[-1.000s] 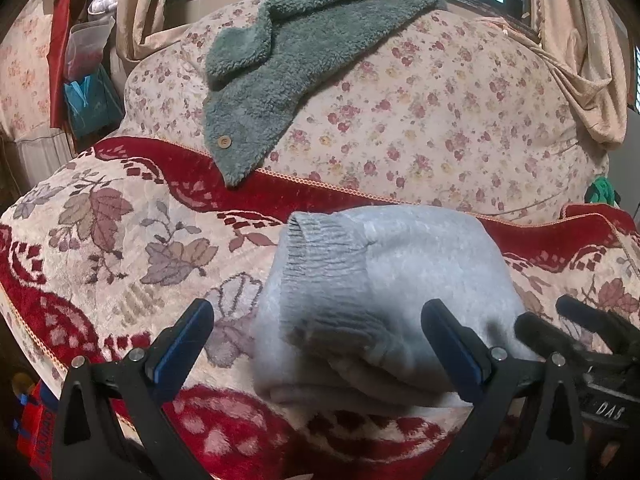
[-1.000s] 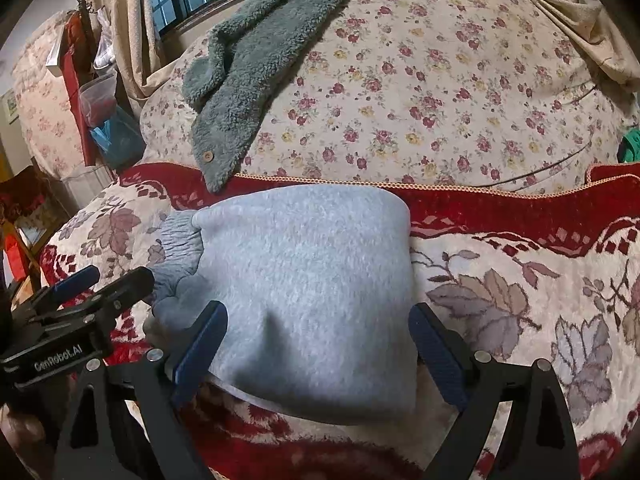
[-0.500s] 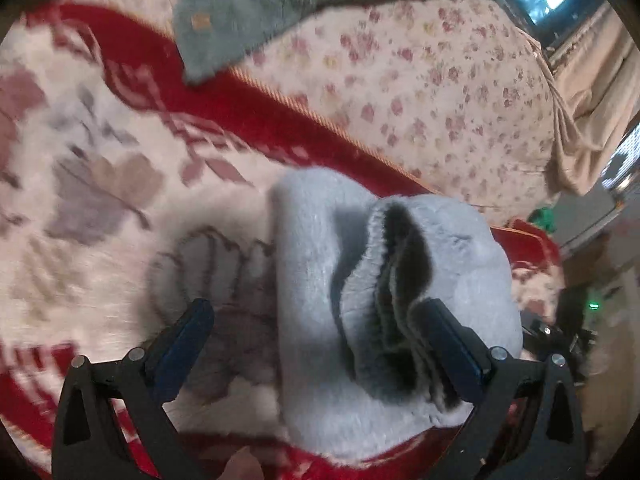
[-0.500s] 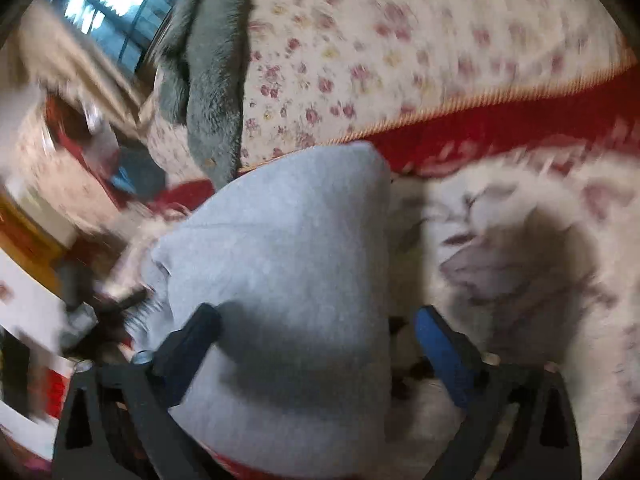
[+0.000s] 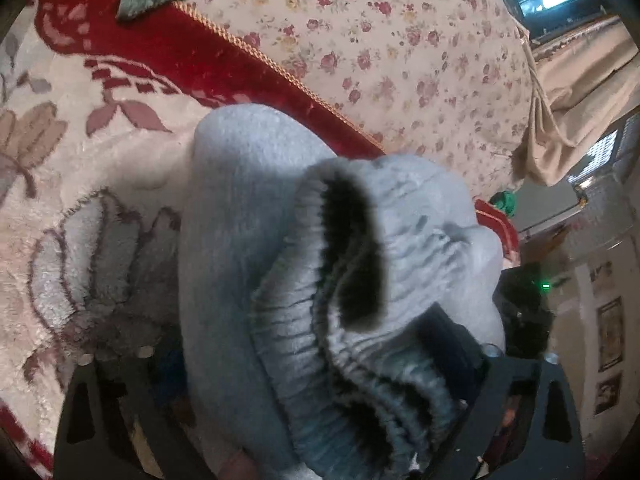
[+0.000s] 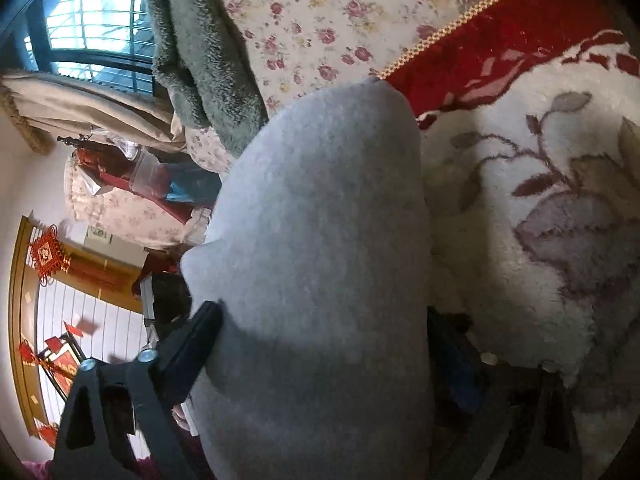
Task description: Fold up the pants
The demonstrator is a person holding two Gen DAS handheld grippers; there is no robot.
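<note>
The folded grey sweatpants (image 5: pixel 248 240) fill the middle of the left wrist view, their ribbed cuffs (image 5: pixel 360 344) facing the camera. My left gripper (image 5: pixel 320 364) straddles the bundle with one finger on each side, tilted, and the fabric hides both pads. In the right wrist view the pants (image 6: pixel 320 248) are a smooth grey mound. My right gripper (image 6: pixel 320 344) also straddles them; its left finger (image 6: pixel 192 348) presses the fabric and its right finger is in shadow beside the bundle.
The pants lie on a red and cream leaf-patterned blanket (image 5: pixel 80 168) (image 6: pixel 540 208). Behind it are a floral cushion (image 5: pixel 400 64) and a green fleece garment (image 6: pixel 200 52). The other gripper's body shows at the right of the left wrist view (image 5: pixel 524 312).
Both grippers have rolled sideways and pushed in around the pants. The bundle now fills the space between the fingers, and the cuffs have turned toward the left camera.
</note>
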